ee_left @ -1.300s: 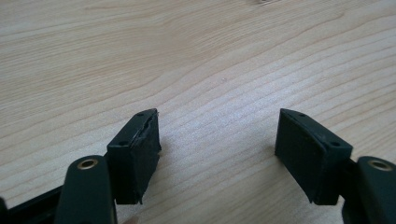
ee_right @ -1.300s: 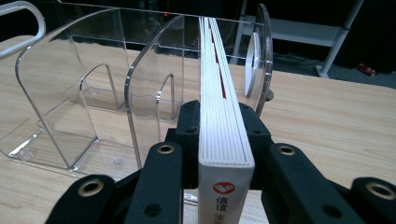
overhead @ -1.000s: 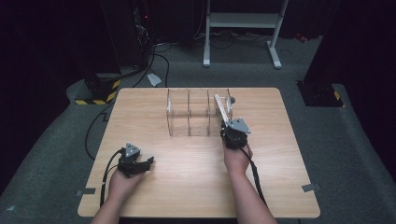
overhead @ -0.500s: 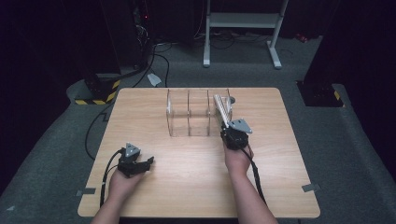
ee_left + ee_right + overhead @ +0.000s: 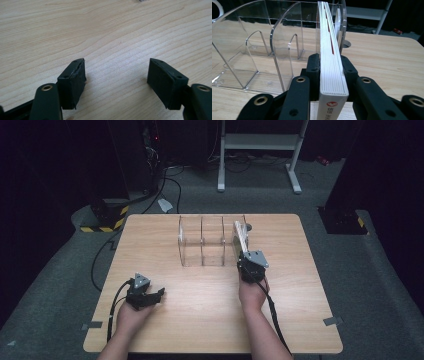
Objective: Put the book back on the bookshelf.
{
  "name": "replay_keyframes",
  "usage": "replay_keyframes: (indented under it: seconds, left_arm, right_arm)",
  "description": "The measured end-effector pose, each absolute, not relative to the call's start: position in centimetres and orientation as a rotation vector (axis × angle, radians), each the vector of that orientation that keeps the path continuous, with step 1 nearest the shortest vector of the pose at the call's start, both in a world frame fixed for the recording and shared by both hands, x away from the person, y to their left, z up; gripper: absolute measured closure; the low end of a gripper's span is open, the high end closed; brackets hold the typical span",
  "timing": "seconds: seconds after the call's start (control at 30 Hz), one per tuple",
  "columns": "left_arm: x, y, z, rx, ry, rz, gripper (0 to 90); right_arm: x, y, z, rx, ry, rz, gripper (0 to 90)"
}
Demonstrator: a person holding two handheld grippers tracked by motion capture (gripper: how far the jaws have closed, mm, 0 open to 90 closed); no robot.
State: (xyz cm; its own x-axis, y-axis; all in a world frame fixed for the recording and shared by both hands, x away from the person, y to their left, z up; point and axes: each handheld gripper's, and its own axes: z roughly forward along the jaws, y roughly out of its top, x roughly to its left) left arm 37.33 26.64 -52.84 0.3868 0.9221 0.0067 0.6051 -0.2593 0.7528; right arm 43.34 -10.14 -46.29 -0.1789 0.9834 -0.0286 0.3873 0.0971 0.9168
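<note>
A clear acrylic rack with three slots stands at the middle back of the wooden table. A thin white book stands on edge in the rack's rightmost slot, its spine end towards the person. My right gripper is shut on that near end. In the right gripper view the black jaws press both covers of the book, beside the rack's clear dividers. My left gripper rests at the table's front left. It stands open over bare wood with nothing between its jaws.
A round cable hole lies in the tabletop just behind the rack. On the floor beyond the table stand a white metal frame and a yellow-black striped box with cables. Tape patches mark the table's front corners.
</note>
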Motion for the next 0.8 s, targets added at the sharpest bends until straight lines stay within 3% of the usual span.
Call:
replay_keyframes:
  seconds: [0.37, 0.8]
  left_arm:
    - [37.3, 26.7, -52.8, 1.979, 1.305, 0.602, 30.8]
    - [37.3, 26.7, -52.8, 1.976, 1.307, 0.600, 30.9]
  right_arm:
    - [42.0, -11.0, -46.7, 1.352, 1.707, 1.102, 61.5]
    - [40.3, -12.2, -47.5, 1.363, 1.767, 1.188, 69.8]
